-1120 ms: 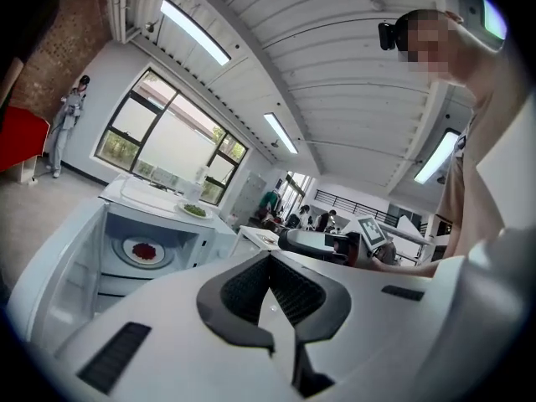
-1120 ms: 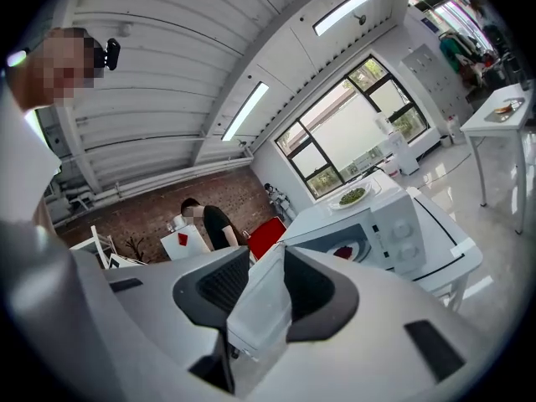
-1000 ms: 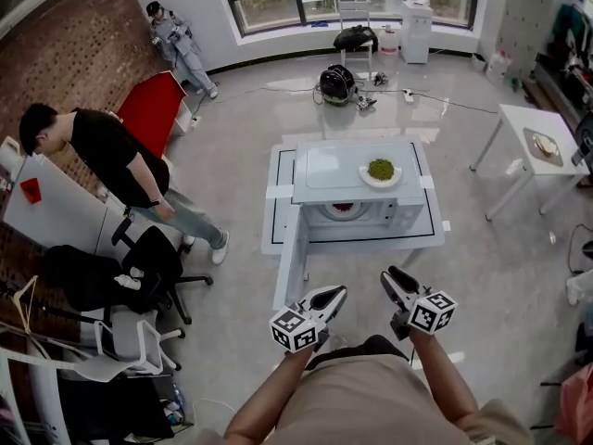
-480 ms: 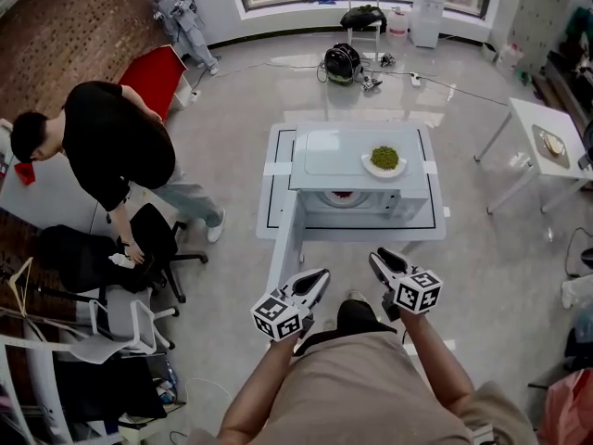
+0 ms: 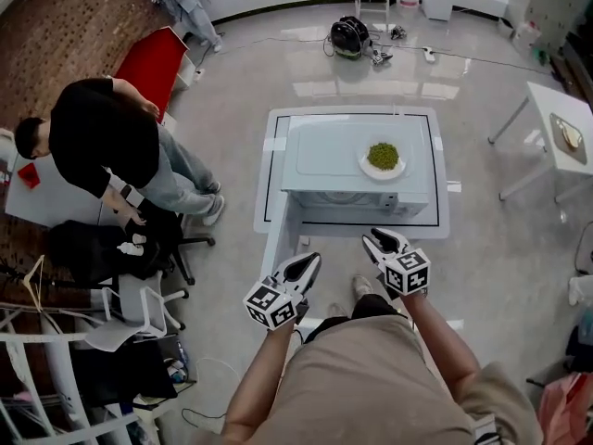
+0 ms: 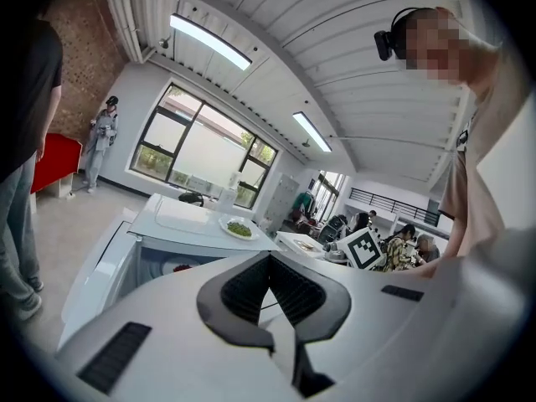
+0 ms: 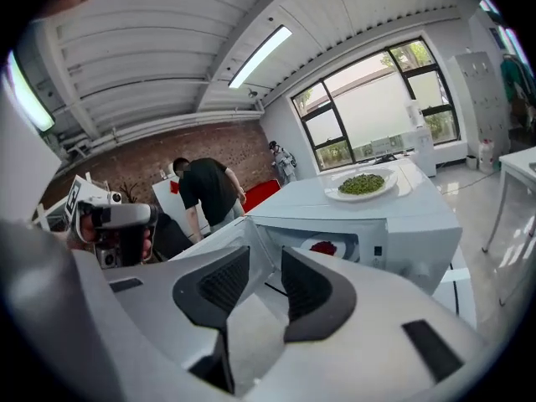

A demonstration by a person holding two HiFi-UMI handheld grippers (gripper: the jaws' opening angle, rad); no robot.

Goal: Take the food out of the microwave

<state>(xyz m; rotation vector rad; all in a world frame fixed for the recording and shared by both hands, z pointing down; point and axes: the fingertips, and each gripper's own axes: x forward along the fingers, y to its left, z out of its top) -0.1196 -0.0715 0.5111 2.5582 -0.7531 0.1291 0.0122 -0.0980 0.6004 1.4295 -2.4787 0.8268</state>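
A brick wall and white side table flank the glossy grey floor.

Microwave ahead of both tongs: smooth white casing, slight sheen. Plate on its top: white, glazed look. Floor beyond: polished grey, mirrors window light. Brick wall far off on the left gripper side: rough, matt. Left gripper and right gripper: smooth white plastic shells, black ribbed matt pads

- white microwave sits on a low table, its door swung open to the left
- plate of green food on its top
- left gripper and right gripper near the table's front edge
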